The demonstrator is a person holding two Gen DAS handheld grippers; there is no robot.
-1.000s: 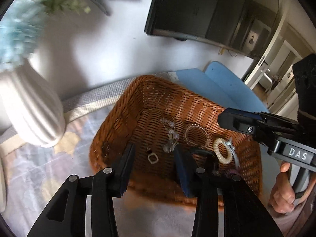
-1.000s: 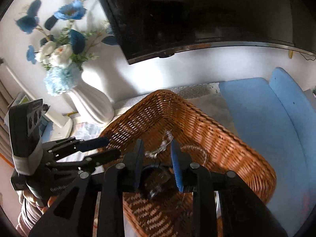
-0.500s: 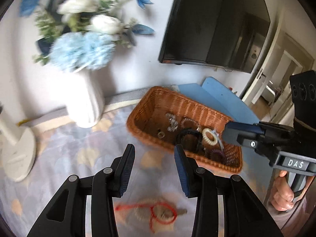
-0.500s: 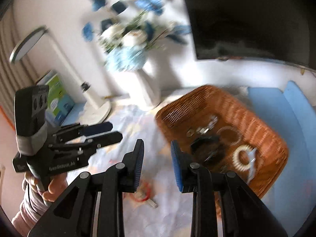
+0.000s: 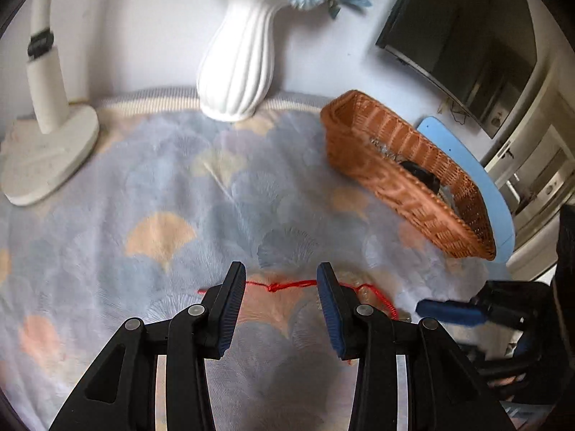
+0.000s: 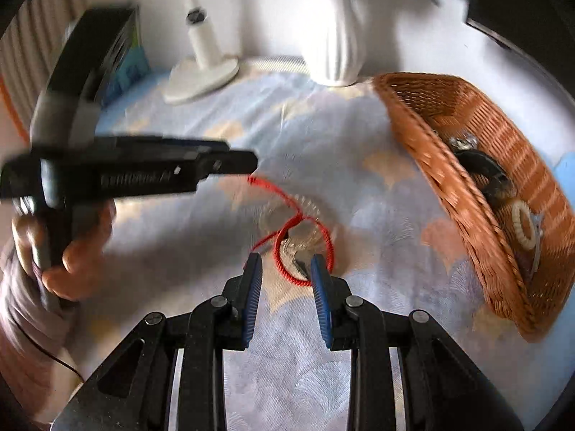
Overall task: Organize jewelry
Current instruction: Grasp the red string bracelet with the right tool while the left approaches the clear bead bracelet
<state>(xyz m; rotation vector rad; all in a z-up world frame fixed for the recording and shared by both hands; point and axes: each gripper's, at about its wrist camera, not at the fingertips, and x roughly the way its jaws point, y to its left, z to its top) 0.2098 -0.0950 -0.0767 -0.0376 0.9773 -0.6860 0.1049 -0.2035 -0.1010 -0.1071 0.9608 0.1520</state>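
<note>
A red cord necklace (image 5: 284, 284) lies on the patterned cloth, with a knot between my left fingertips; in the right wrist view its loop (image 6: 287, 230) circles a clear pendant. My left gripper (image 5: 281, 287) is open and low over the cord. My right gripper (image 6: 285, 271) is open, its tips at the near edge of the loop. The wicker basket (image 5: 359, 143) stands to the right and holds several pieces, among them a black ring and a white coil band (image 6: 523, 224). The basket also shows in the right wrist view (image 6: 431, 151).
A white ribbed vase (image 5: 237, 61) of blue flowers stands at the back. A white lamp base (image 5: 46, 147) sits at the back left. A dark screen (image 5: 460, 39) hangs on the wall, and a blue chair (image 5: 463, 158) is behind the basket.
Both grippers have pulled back from over the basket and come down low over the cloth, by the red cord necklace. The basket now sits to the right of both.
</note>
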